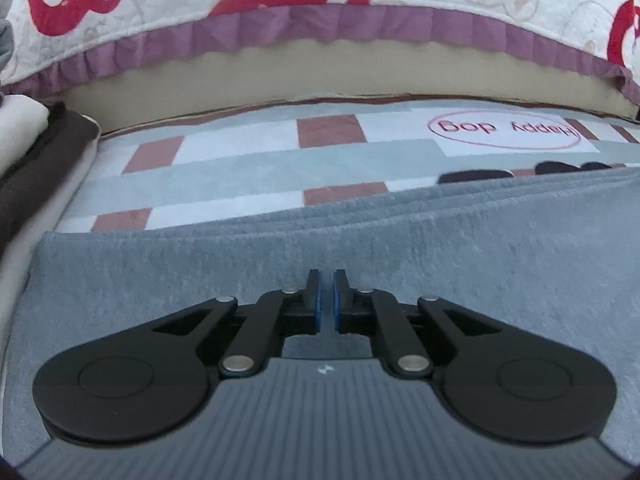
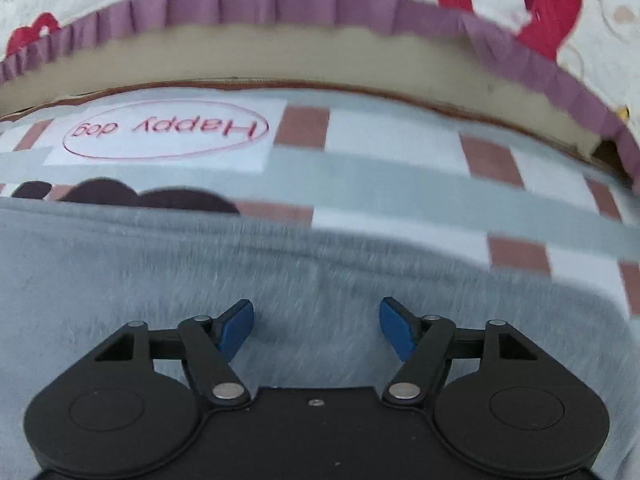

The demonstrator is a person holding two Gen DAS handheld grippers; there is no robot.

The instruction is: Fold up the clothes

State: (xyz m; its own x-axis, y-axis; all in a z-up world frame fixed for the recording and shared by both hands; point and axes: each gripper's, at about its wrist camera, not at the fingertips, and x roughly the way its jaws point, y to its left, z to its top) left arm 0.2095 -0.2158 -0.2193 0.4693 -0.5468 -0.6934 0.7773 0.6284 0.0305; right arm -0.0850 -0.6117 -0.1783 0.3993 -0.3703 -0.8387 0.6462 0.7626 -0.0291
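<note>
We see grey fleecy garment (image 1: pixel 360 240) | folded, layered far edge | lying flat on checked mat, covering its near part

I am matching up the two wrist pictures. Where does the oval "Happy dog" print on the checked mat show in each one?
Left wrist view: the "Happy dog" oval sits upper right, upside down, beyond the grey garment.
Right wrist view: the oval sits upper left, also upside down.
Shared landmark: the purple ruffle trim of the quilt crosses the top of both.

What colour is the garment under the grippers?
Grey garment, fuzzy texture; clearest in the left wrist view.
</note>
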